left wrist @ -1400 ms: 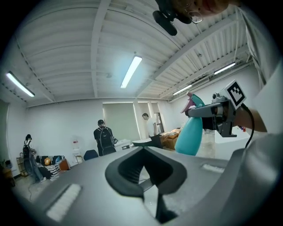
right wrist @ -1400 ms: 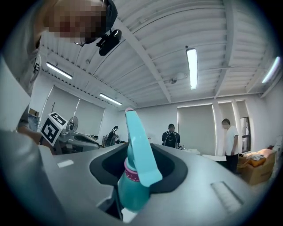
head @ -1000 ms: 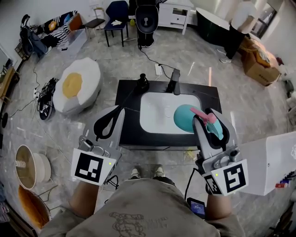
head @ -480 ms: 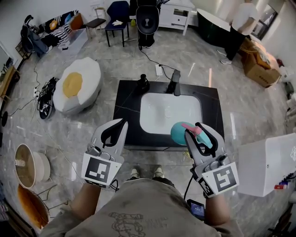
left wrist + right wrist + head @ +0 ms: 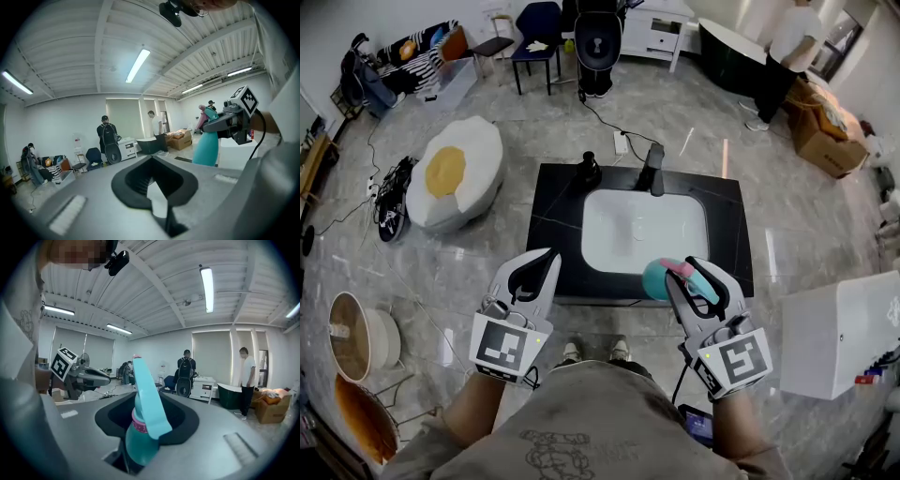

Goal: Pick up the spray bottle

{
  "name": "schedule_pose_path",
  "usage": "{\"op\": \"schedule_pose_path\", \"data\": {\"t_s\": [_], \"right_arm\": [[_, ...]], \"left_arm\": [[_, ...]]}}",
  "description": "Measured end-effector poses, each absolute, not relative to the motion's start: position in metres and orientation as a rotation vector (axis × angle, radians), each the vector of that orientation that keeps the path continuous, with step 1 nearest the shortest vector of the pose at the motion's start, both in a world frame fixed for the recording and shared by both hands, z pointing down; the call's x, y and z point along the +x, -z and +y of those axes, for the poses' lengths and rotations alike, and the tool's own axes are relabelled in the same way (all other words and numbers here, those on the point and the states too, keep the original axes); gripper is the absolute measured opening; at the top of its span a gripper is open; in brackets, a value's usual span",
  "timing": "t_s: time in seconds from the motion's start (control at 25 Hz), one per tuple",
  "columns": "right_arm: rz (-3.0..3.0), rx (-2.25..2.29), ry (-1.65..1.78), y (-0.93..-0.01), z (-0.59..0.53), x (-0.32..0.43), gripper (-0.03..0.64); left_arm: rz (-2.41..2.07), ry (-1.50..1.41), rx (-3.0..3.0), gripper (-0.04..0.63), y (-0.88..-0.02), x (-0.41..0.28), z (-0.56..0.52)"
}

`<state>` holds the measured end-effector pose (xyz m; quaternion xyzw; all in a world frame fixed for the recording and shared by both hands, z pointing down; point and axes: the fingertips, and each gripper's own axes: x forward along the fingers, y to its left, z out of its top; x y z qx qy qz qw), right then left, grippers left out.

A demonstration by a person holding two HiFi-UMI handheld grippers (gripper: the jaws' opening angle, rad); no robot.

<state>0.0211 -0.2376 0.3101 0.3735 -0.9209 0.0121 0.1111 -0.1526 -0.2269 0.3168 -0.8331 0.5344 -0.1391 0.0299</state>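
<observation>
The spray bottle (image 5: 659, 278) is teal with a pink collar and a teal trigger. My right gripper (image 5: 695, 273) is shut on it and holds it in the air over the front edge of the black counter (image 5: 551, 202). In the right gripper view the spray bottle (image 5: 143, 427) stands up between the jaws by its neck. My left gripper (image 5: 541, 259) hangs to the left, level with the right one, jaws together and nothing in them. In the left gripper view the spray bottle (image 5: 206, 147) shows at the right.
The black counter carries a white sink (image 5: 645, 230), a black faucet (image 5: 653, 167) and a dark dispenser (image 5: 587, 170). A white box (image 5: 839, 328) stands at the right. An egg-shaped cushion (image 5: 455, 173) lies on the floor at the left. A person (image 5: 787, 47) stands far back.
Both grippers have sunk and drawn back toward my body. The bottle went with the right gripper, from over the sink to the counter's front edge.
</observation>
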Motion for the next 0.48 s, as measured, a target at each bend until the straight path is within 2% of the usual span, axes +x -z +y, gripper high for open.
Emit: {"op": "schedule_pose_path", "data": {"t_s": [0.48], "right_arm": [[-2.693, 1.104, -0.017, -0.308, -0.243, 0.021, 0.163]], "left_arm": [[1.671, 0.387, -2.556, 0.000, -0.310, -0.155, -0.233]]}}
